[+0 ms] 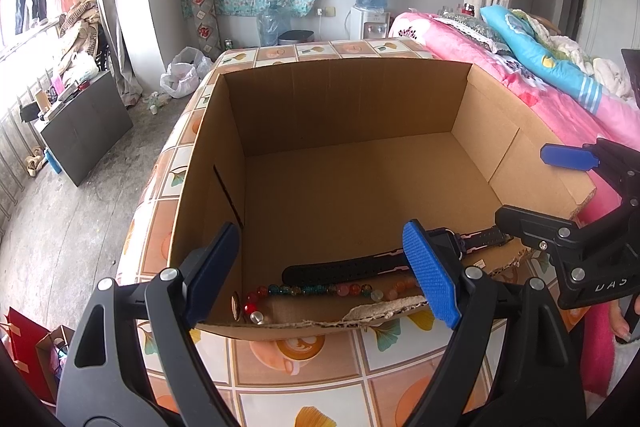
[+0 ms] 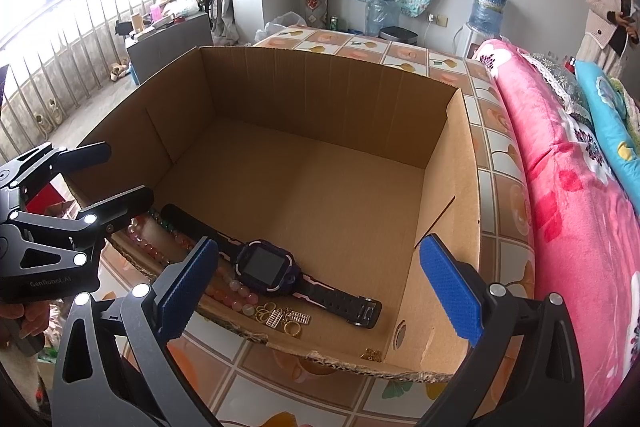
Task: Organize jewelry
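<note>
The left claw (image 1: 324, 275) hangs released at the near left of the box (image 1: 348, 99), its fingers (image 1: 430, 277) spread wide with nothing between them. The box is open cardboard, standing on the tiled counter (image 1: 304, 359) close to the near edge, with its near wall torn low.

All the jewelry lies along that near wall. At the left end sits a bead string (image 2: 234, 287), glassy and multicoloured, running along the wall toward the middle. It looks limp and smooth, likely to slide and sag, so pinching across a few beads near its middle would suit best. Just behind it lies a watch (image 2: 266, 267), black strap laid out flat, dark face up. The case looks stiff and the heaviest piece here, while the strap is bendy; the strap beside the case offers a good hold. Right of the beads, touching the strap, lies a gold cluster (image 2: 282, 319) of rings and small charms, thin, light and hard to pinch. A small gold piece (image 2: 372, 354) rests near the box's near right corner.

The right claw (image 2: 318, 287) hovers released over the watch, empty.
</note>
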`<state>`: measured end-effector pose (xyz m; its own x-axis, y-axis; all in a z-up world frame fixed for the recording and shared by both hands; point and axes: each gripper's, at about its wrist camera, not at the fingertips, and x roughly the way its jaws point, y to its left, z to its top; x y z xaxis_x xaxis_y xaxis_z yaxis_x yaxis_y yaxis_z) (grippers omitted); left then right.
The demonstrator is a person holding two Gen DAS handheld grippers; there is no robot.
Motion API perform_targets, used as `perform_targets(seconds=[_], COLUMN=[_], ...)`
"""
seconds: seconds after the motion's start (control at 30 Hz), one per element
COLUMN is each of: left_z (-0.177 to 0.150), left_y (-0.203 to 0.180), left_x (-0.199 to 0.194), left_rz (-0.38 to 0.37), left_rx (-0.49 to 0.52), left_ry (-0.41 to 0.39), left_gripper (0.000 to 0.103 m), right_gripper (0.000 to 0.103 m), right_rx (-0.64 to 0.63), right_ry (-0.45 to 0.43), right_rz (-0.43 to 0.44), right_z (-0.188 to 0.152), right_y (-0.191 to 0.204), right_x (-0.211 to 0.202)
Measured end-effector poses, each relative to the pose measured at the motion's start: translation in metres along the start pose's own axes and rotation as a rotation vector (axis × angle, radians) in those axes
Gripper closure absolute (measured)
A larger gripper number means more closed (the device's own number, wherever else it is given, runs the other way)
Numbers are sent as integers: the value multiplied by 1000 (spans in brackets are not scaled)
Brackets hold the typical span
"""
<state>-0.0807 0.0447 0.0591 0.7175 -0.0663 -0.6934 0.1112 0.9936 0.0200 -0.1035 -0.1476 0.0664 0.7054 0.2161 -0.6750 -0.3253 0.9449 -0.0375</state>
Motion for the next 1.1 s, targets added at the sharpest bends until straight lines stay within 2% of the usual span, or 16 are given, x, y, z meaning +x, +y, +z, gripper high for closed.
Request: perform_targets(seconds=[1.1], left_z=[3], left_y=[-3], left_x=[1], left_rz=[-10], left_rx=[7], left_ry=[-1], left_gripper=[23], right_gripper=[5], right_rx=[6], right_ry=[24], right_rz=[-17], right_z=[2], right_y=[2], right_x=[2])
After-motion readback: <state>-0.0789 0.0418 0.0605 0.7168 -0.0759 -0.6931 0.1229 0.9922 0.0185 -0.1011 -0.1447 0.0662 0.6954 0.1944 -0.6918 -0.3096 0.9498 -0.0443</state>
